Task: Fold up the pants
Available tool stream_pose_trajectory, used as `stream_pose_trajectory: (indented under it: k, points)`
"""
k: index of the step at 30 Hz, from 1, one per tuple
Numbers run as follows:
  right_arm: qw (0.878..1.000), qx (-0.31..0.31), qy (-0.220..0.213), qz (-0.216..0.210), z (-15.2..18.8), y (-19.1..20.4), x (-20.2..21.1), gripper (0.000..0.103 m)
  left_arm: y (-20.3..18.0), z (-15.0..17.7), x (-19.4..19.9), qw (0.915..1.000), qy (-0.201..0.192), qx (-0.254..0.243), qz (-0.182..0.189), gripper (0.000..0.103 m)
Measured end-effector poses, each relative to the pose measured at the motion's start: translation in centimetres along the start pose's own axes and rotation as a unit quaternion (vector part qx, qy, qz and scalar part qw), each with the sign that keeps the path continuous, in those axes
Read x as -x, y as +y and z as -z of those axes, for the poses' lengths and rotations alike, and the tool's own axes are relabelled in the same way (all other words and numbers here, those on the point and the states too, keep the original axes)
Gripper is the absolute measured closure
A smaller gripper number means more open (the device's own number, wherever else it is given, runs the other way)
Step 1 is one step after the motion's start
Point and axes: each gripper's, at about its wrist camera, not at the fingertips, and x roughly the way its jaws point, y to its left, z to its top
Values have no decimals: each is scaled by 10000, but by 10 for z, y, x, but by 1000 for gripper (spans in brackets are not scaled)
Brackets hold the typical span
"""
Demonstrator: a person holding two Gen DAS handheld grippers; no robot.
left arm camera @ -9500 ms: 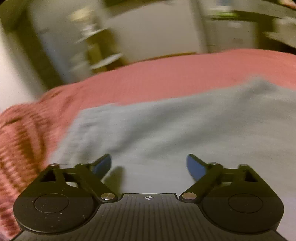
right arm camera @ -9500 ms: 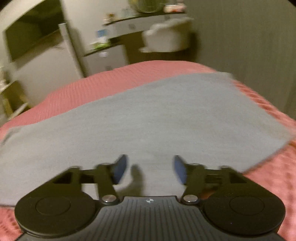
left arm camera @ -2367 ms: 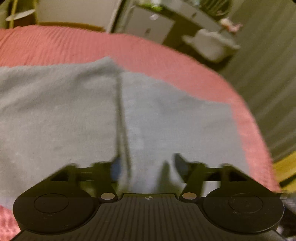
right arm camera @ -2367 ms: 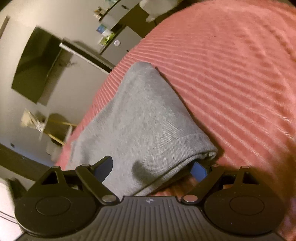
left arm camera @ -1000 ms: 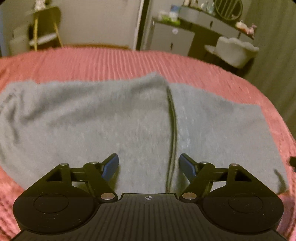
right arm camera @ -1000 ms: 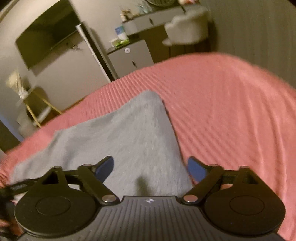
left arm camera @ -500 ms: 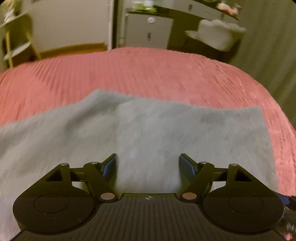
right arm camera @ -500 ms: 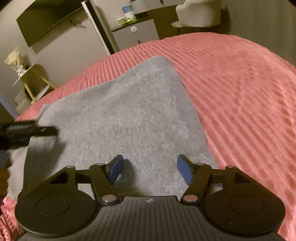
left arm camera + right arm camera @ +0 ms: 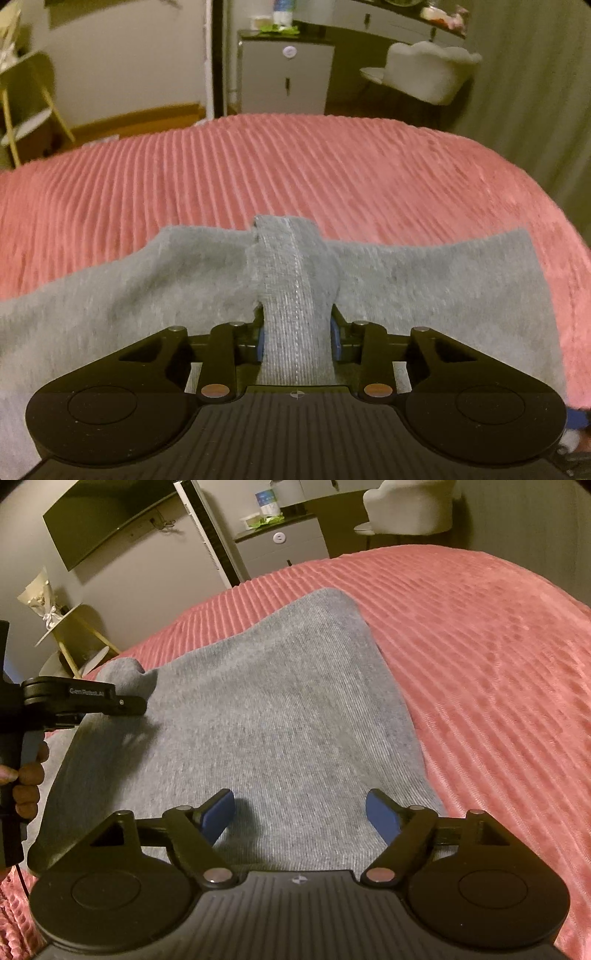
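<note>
Grey pants lie folded on a ribbed pink bedspread. In the left wrist view my left gripper is shut on a bunched, stitched edge of the pants and lifts it above the rest of the cloth. The left gripper also shows in the right wrist view, at the pants' far left edge, with cloth pulled up there. My right gripper is open and empty, its blue pads low over the near end of the pants.
The pink bedspread spreads beyond the pants to the right and far side. Past the bed stand a white cabinet, a white chair, a yellow-legged side table and a wall screen.
My left gripper has closed on the pants' edge and raised it. My right gripper has opened wider and stays low over the near end.
</note>
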Motion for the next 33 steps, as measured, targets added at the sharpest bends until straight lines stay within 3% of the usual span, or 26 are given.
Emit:
stream_pose_trajectory:
  k: [4, 7, 9, 10, 11, 13, 16, 17, 18, 20, 24, 29, 33]
  points:
    - [10000, 22, 13, 25, -2, -1, -3, 24, 6, -4, 10, 9995, -153, -63, -260, 68]
    - [10000, 45, 26, 31, -2, -1, -4, 23, 12, -8, 18, 9926, -371, -294, -1121, 71]
    - [10000, 63, 29, 35, -3, 0, -4, 22, 24, -7, 24, 9862, -310, -317, -1594, 71]
    - [10000, 71, 28, 40, -3, 0, -4, 22, 33, -2, 31, 9850, -297, -285, -1676, 69]
    - [10000, 73, 31, 51, -3, 0, -3, 22, 44, 5, 41, 9852, -306, -251, -1667, 66]
    - [9999, 88, -63, 79, -9, 2, 4, 22, 63, 23, 65, 9850, -291, -207, -1689, 45]
    - [9988, 142, -408, 241, -23, 1, 7, 25, 90, 51, 94, 9805, -182, -9, -1954, 38]
    - [9982, 184, -452, 360, -29, 2, 5, 34, 99, 60, 104, 9798, -112, 158, -1988, 35]
    - [9971, 264, -462, 548, -36, 4, 0, 49, 107, 67, 112, 9793, -71, 403, -1984, 30]
    - [9937, 502, -452, 892, -48, 12, -16, 63, 123, 81, 127, 9769, -140, 945, -1913, 22]
    - [9870, 953, -345, 1245, -74, 24, -56, 63, 151, 96, 133, 9688, -239, 1595, -1885, 19]
    - [9916, 509, -412, 1117, -110, 22, -69, 55, 172, 103, 127, 9611, -170, 1929, -1971, 19]
    - [9924, 815, -151, 910, -82, 27, -59, 45, 189, 104, 131, 9513, -139, 2184, -2170, 17]
